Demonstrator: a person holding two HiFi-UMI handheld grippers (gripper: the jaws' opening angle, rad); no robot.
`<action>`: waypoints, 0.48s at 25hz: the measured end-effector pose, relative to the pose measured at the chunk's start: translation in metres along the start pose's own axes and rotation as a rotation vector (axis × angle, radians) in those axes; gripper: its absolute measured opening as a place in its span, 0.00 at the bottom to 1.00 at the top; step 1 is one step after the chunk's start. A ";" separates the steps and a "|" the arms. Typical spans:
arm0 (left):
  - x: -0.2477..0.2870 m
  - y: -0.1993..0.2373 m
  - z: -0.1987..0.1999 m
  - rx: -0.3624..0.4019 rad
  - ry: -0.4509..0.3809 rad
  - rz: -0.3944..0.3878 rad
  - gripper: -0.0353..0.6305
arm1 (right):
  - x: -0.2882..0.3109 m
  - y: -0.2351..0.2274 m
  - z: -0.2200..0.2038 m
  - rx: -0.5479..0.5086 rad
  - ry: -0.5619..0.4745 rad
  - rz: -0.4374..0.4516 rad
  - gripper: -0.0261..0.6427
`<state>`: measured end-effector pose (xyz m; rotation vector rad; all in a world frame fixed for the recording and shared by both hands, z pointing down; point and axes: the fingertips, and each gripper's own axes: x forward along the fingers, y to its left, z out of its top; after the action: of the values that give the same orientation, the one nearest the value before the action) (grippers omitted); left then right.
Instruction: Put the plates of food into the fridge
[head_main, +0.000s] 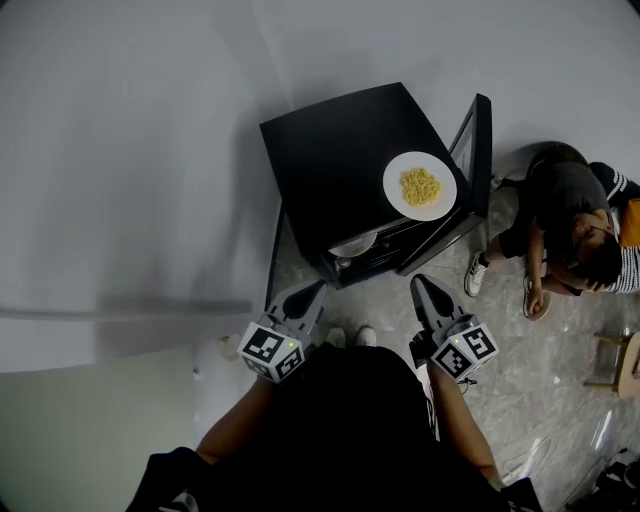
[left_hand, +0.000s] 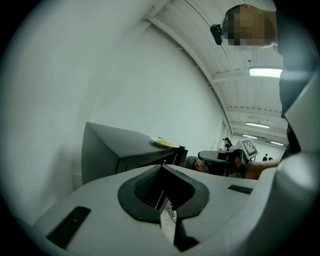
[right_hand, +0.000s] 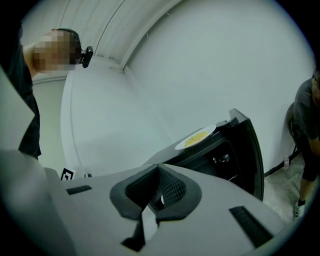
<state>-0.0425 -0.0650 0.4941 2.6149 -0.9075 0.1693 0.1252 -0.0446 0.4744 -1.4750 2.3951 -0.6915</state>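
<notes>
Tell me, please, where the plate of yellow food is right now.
In the head view the plate of yellow food sits on top of the black fridge, near its right edge, beside the open door.

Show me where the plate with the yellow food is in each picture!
Head view: plate right of centre, on top of the black fridge.
Left gripper view: plate small, mid-picture, on the fridge top's far edge.
Right gripper view: plate right of centre, on the fridge top.
Shared landmark: the black fridge.
</notes>
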 end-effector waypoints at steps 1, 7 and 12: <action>0.002 -0.001 0.001 0.002 0.000 -0.004 0.09 | 0.001 -0.005 0.003 0.017 -0.008 -0.006 0.08; 0.012 -0.001 0.006 0.021 0.006 -0.009 0.09 | 0.006 -0.034 0.019 0.147 -0.081 -0.042 0.08; 0.015 0.004 0.007 0.031 0.012 -0.007 0.09 | 0.013 -0.054 0.021 0.284 -0.116 -0.066 0.08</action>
<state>-0.0327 -0.0792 0.4918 2.6418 -0.8985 0.1987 0.1708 -0.0821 0.4844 -1.4365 2.0709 -0.8931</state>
